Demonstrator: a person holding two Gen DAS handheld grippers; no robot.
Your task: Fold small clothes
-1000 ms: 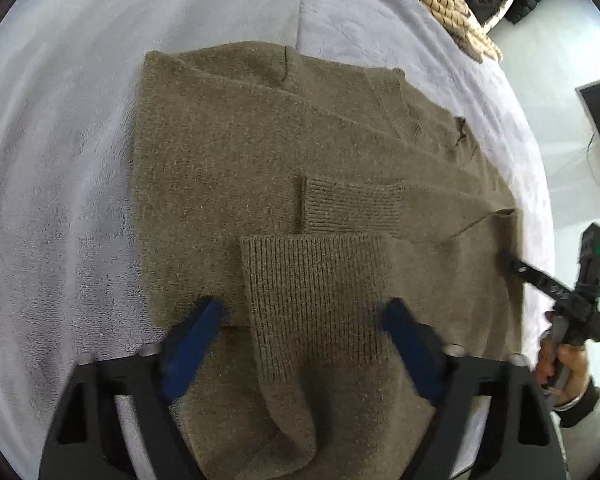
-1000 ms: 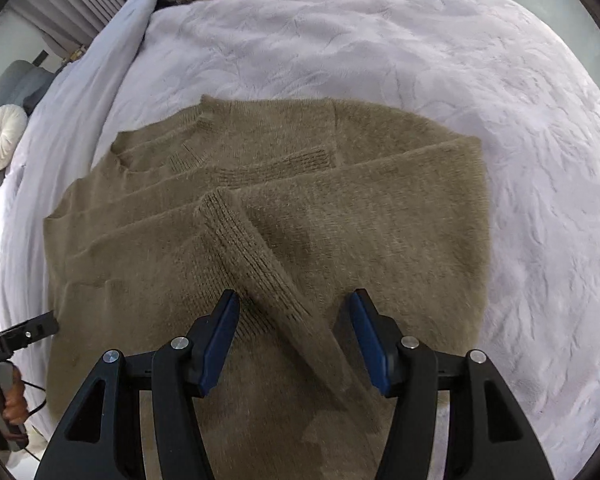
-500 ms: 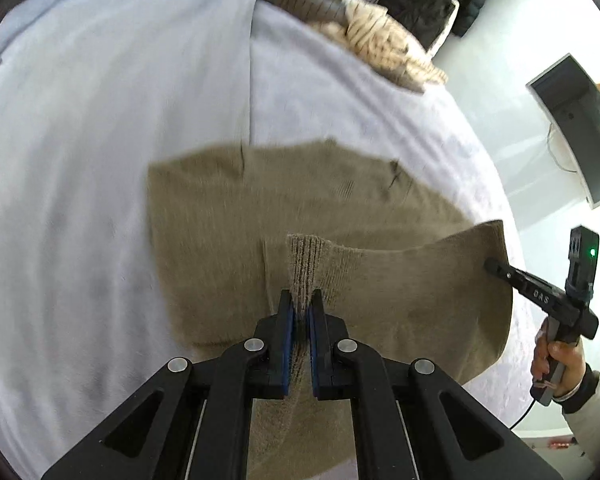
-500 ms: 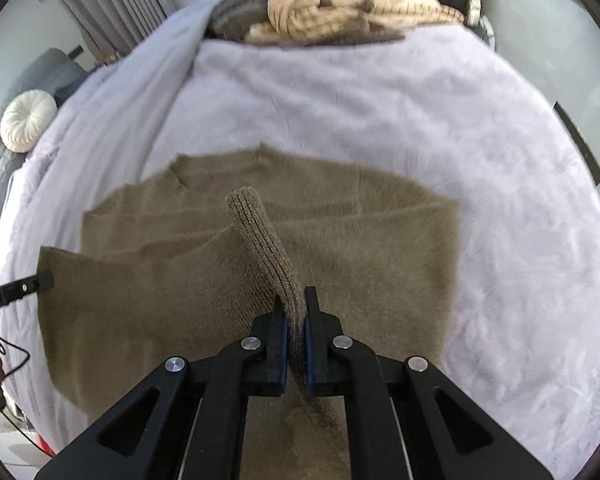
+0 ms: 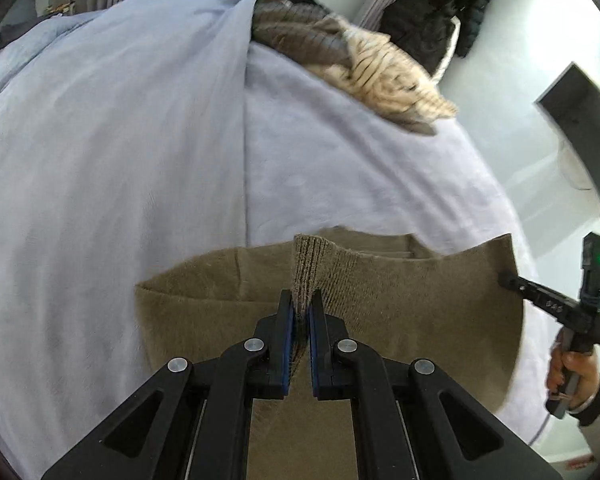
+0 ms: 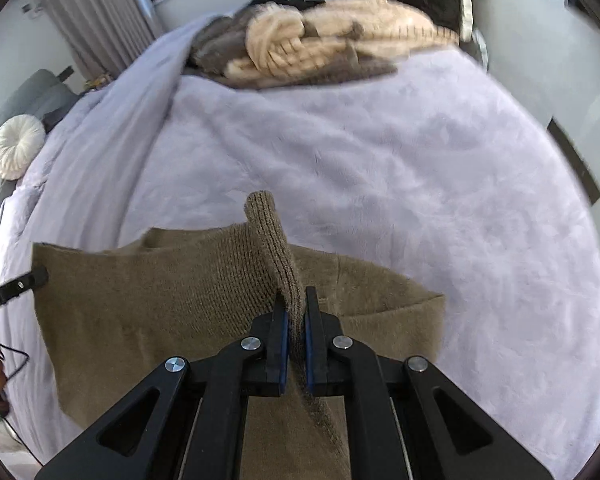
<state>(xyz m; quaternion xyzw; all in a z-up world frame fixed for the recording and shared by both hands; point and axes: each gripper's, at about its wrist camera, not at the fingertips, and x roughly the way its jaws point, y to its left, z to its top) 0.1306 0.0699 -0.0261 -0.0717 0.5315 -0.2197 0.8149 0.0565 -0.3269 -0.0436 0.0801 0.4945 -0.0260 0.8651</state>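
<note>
An olive-brown knit sweater point(image 5: 400, 300) lies partly on the lilac bed cover point(image 5: 140, 160), its near part lifted. My left gripper point(image 5: 299, 300) is shut on the ribbed hem at one bottom corner. My right gripper point(image 6: 293, 298) is shut on the ribbed hem point(image 6: 272, 240) at the other corner. The sweater point(image 6: 160, 300) hangs stretched between both grippers. The right gripper also shows at the right of the left wrist view point(image 5: 508, 280), and the left gripper's tip shows at the left of the right wrist view point(image 6: 40, 278).
A pile of cream and grey knitwear point(image 6: 320, 44) lies at the far end of the bed; it also shows in the left wrist view point(image 5: 360, 60). Dark coats point(image 5: 432, 28) hang behind. A round white cushion point(image 6: 16, 148) sits at left. A dark screen point(image 5: 580, 128) stands at right.
Both grippers closed on the sweater's bottom hem, then lifted it and carried it toward the far end of the bed. The sweater's lower half now hangs raised over its upper half.
</note>
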